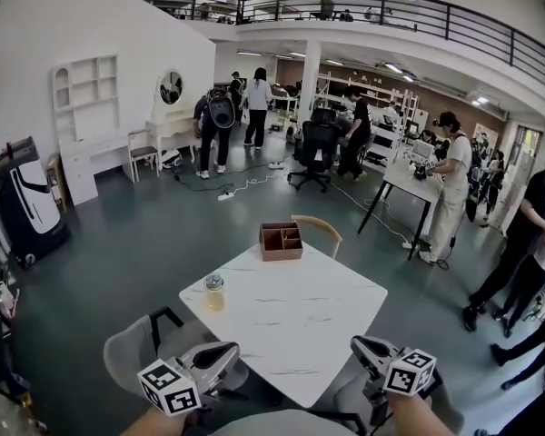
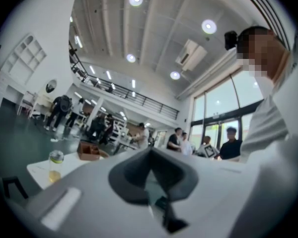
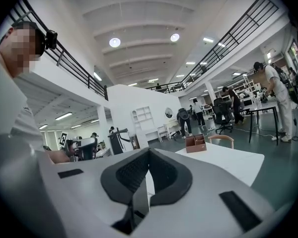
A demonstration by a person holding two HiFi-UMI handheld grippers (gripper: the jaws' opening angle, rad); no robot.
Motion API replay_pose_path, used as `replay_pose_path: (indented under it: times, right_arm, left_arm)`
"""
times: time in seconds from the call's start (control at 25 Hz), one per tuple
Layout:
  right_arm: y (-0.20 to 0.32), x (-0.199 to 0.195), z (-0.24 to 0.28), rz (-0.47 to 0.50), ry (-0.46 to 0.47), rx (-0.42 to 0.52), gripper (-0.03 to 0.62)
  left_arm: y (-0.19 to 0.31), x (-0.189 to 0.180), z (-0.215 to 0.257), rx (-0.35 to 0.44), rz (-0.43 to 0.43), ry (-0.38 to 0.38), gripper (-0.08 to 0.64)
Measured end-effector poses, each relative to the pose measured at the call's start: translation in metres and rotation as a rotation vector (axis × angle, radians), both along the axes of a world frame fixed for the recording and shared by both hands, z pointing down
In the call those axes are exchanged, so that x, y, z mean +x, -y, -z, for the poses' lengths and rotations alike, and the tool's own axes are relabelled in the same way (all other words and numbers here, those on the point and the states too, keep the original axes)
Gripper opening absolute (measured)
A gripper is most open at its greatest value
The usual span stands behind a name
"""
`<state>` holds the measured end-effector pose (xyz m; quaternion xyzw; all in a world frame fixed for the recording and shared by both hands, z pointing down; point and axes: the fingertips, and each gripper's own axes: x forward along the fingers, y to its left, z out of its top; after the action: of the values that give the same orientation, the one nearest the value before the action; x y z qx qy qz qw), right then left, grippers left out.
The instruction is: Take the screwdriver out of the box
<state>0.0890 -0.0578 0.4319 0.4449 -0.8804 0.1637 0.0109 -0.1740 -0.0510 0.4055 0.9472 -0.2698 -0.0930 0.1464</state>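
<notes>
A brown wooden box point(image 1: 281, 241) with open compartments stands at the far edge of the white table point(image 1: 291, 321). No screwdriver shows in it from here. The box appears small in the left gripper view point(image 2: 89, 150) and in the right gripper view point(image 3: 195, 143). My left gripper point(image 1: 229, 351) hangs off the table's near left corner, well short of the box. Its jaws meet at the tip point(image 2: 150, 150) with nothing between them. My right gripper point(image 1: 363, 347) hovers by the near right edge, jaws likewise closed together point(image 3: 148, 150) and empty.
A small jar of yellow liquid point(image 1: 214, 291) stands at the table's left edge. A wooden chair point(image 1: 320, 229) sits behind the box and a grey chair point(image 1: 132, 345) at the near left. Several people stand and work farther off on the grey floor.
</notes>
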Motion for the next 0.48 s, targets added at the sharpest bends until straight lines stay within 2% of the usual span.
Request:
replay_pose_path:
  times: [0.48]
  right_arm:
    - [0.044,-0.04,-0.009,-0.021,-0.027,-0.031,0.008]
  left_arm:
    - [0.05,-0.042,-0.014,-0.019,-0.024,-0.019,0.005]
